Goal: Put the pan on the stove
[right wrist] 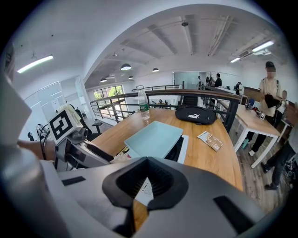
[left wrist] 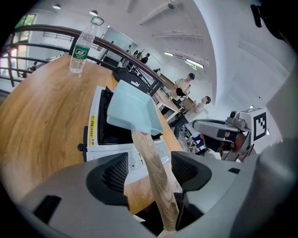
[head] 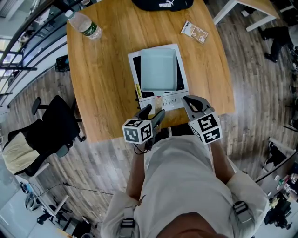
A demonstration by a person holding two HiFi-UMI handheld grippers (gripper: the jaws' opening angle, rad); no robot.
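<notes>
On the wood-grain table, head view: flat white stove with a black top. A square, pale blue pan sits on it, matte, with a shallow rim. Its round light-wood handle points at the person and runs into the left gripper. The right gripper is just beside it over the stove's front edge. Clear plastic bottle, black bag and small printed packet lie at the far end.

Left gripper view: jaws apart with ribbed dark pads. The handle passes between them with a gap at each pad, its near end low by the right-hand jaw. The pan's blue underside shows over the black stove top, seemingly tilted. This is the only view where the handle's grain is clear.

Right gripper view: jaws closed together, nothing in them, only a small gap showing the stove's white panel. The pan's flat top reads as a smooth blue slab. The left gripper's marker cube is at left.
</notes>
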